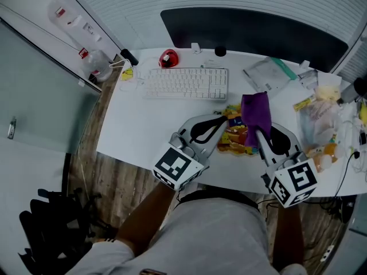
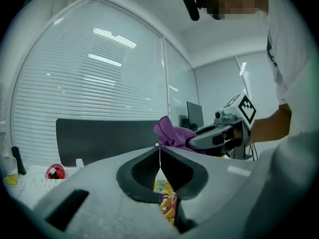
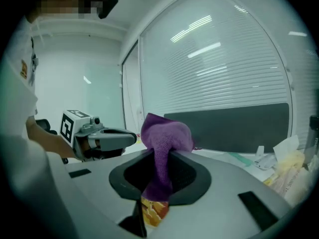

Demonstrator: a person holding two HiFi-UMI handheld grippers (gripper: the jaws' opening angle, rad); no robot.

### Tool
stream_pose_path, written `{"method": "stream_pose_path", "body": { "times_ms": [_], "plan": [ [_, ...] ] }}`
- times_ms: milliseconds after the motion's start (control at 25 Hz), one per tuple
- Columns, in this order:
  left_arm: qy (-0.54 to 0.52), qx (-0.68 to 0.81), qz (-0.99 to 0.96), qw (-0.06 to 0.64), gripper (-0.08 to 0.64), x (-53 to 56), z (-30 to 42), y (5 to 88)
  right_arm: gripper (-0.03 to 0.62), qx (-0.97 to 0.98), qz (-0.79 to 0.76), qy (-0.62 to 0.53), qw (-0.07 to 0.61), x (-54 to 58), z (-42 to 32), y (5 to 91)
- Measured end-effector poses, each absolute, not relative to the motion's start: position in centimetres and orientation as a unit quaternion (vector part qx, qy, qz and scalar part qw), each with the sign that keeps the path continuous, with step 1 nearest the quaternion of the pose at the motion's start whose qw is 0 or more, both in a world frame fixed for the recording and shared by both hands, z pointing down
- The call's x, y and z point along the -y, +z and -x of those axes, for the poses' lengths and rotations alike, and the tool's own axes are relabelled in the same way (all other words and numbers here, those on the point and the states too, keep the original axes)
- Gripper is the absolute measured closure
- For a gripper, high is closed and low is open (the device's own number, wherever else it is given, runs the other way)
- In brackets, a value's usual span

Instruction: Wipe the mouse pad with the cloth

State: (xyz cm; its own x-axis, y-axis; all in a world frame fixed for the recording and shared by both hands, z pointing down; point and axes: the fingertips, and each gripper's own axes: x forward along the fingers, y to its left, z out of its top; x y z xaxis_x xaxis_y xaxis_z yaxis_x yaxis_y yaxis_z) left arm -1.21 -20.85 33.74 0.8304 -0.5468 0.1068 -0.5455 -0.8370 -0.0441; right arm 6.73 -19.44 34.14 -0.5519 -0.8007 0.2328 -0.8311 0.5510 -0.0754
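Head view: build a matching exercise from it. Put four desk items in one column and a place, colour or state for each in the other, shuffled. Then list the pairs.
1. cloth
2. keyboard
3. mouse pad
4. red object

A. White, lying flat on the desk
B. Just beyond the keyboard's left half
C. Purple, clamped in the right hand-held gripper
D. Colourful print, pinched by the left hand-held gripper

Pairs: 1-C, 2-A, 3-D, 4-B
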Motion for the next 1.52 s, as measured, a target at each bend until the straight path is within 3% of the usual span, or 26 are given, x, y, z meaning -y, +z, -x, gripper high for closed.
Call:
{"method": "stream_pose_path", "body": {
  "times_ms": [280,600,1520],
  "plan": [
    [0.026,-0.295,0.955,0.014,0.545,19.3,1.4,29.5,0.523,0.895,-0.438,0.081,-0.024,18.7,-5.2,30.5],
    [0.059,-0.303,0.951,0.036,0.545,18.5,1.8,27.2,0.523,0.899,-0.426,0.048,-0.093,18.0,-5.0,27.6],
    [0.065,-0.311,0.947,0.042,0.545,18.2,1.5,26.7,0.523,0.900,-0.425,0.021,-0.097,17.6,-5.2,27.1]
  ]
}}
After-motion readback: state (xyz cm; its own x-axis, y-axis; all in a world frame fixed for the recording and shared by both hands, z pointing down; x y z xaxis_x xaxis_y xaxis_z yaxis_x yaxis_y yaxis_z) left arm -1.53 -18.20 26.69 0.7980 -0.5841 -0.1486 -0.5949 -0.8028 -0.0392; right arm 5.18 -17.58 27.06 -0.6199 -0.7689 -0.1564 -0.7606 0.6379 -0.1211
